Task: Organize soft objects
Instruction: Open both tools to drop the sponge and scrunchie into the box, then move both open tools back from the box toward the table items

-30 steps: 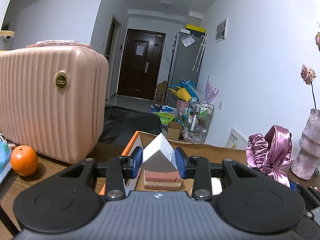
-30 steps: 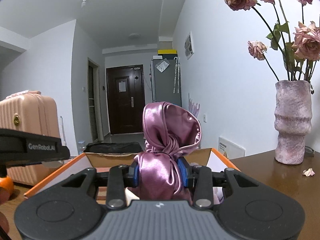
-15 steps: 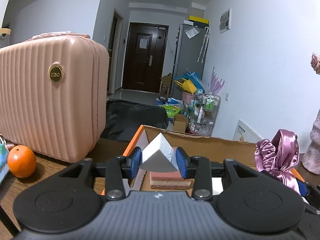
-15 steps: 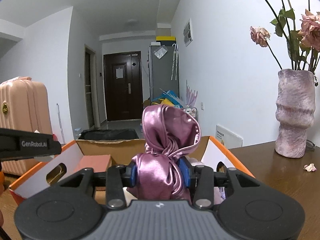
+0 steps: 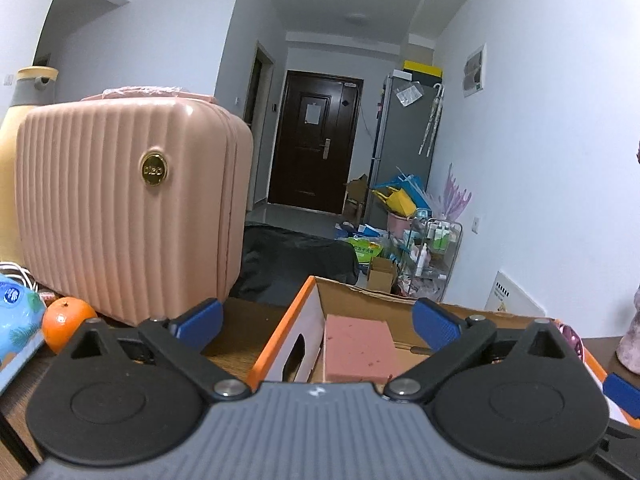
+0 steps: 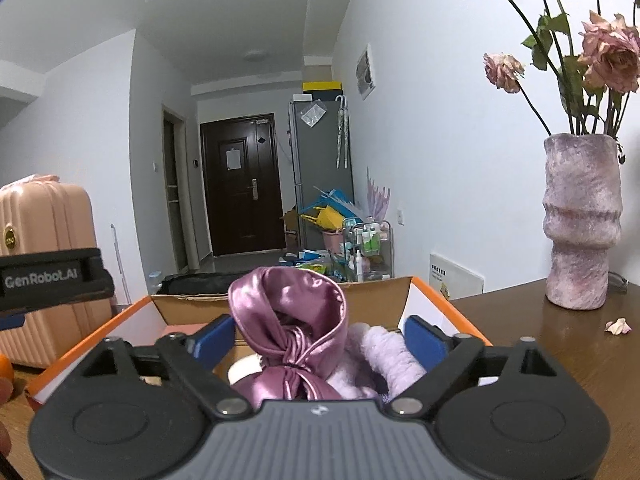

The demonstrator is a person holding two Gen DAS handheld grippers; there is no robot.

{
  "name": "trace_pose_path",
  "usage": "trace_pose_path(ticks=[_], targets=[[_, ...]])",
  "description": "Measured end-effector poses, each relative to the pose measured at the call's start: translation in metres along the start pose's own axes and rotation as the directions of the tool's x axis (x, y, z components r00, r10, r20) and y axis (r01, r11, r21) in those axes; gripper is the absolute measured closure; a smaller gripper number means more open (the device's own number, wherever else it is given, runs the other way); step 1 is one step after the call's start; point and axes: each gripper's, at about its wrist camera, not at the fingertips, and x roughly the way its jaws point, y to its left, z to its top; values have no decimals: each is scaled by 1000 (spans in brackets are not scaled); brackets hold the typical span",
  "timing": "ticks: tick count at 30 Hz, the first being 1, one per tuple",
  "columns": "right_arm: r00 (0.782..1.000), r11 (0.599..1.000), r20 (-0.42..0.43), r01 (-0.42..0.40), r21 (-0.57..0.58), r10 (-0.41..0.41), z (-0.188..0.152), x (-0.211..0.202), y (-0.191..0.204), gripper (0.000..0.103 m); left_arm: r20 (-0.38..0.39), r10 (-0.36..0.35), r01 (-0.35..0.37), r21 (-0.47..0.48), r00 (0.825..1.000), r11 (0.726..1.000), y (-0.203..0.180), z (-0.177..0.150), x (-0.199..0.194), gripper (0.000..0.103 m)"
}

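Over the orange-edged box point(image 6: 424, 290) we are opening both grippers, the left gripper point(image 5: 316, 318) spreading wide with nothing between its jaws above the pink sponge point(image 5: 358, 346), the right gripper point(image 6: 316, 334) freeing the purple satin scrunchie point(image 6: 294, 328) beside lilac plush point(image 6: 390, 354), before the vase point(image 6: 580, 220) beyond.

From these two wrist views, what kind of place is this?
Likely a lived-in flat: a wooden table facing an entry hallway. Cues: dark front door, fridge with household clutter beside it, pink suitcase and a vase of dried roses.
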Motion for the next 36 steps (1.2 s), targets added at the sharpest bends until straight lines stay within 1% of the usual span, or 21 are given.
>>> trace_pose_path(ticks=[4, 10, 14, 18, 24, 36], targets=[[1000, 1000, 10, 10, 16, -10, 1, -1, -3, 0, -6, 11, -11, -15, 1000, 1000, 3, 2, 2, 0], [1000, 1000, -1, 11, 28, -11, 0, 0, -5, 0, -20, 14, -14, -12, 1000, 1000, 2, 0, 4, 0], [1000, 999, 10, 9, 34, -10, 0, -3, -5, 0, -14, 9, -10, -8, 1000, 1000, 2, -1, 2, 0], [1000, 1000, 19, 5, 16, -5, -2, -8, -3, 0, -3, 9, -8, 9, 1000, 1000, 1, -3, -2, 0], [1000, 1000, 31, 6, -20, -5, -7, -22, 1, 0, 15, 17, -17, 29, 1000, 999, 5, -6, -14, 0], [1000, 999, 22, 17, -40, -16, -14, -52, -6, 0, 14, 30, -30, 33, 999, 999, 19, -10, -41, 0]])
